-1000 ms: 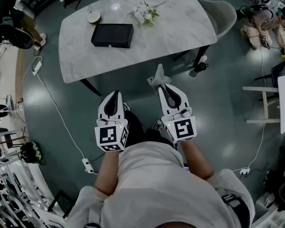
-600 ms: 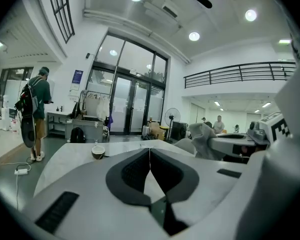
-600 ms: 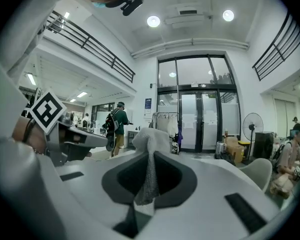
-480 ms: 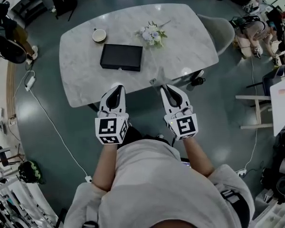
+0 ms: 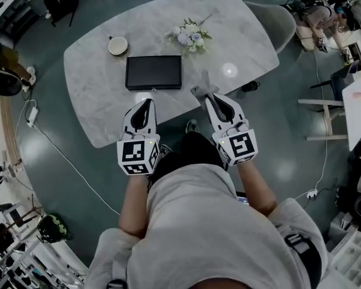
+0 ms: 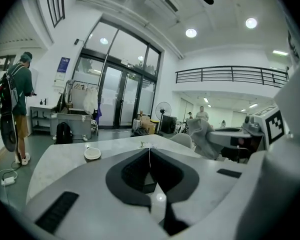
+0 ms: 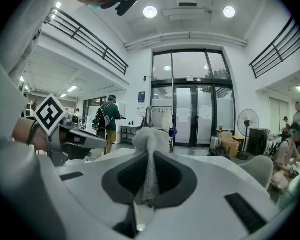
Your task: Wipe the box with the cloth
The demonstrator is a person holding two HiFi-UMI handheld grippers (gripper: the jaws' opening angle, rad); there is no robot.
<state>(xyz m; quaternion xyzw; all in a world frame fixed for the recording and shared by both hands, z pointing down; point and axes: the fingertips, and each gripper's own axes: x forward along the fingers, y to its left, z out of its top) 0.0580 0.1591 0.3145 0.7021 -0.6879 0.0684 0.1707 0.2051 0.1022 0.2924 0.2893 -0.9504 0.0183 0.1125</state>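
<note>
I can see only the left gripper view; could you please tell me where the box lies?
Observer: The box lies flat on the marble table, just ahead of the left gripper.
Operator: Thank you. Is the right gripper really gripping the cloth?
Observer: Yes, the right gripper is shut on the cloth, which bunches above its tips.
Operator: Is anything close to the box?
Observer: A small bunch of flowers lies beyond its far right corner, apart from it.

Head view: cloth lower end hidden inside right tool.
</note>
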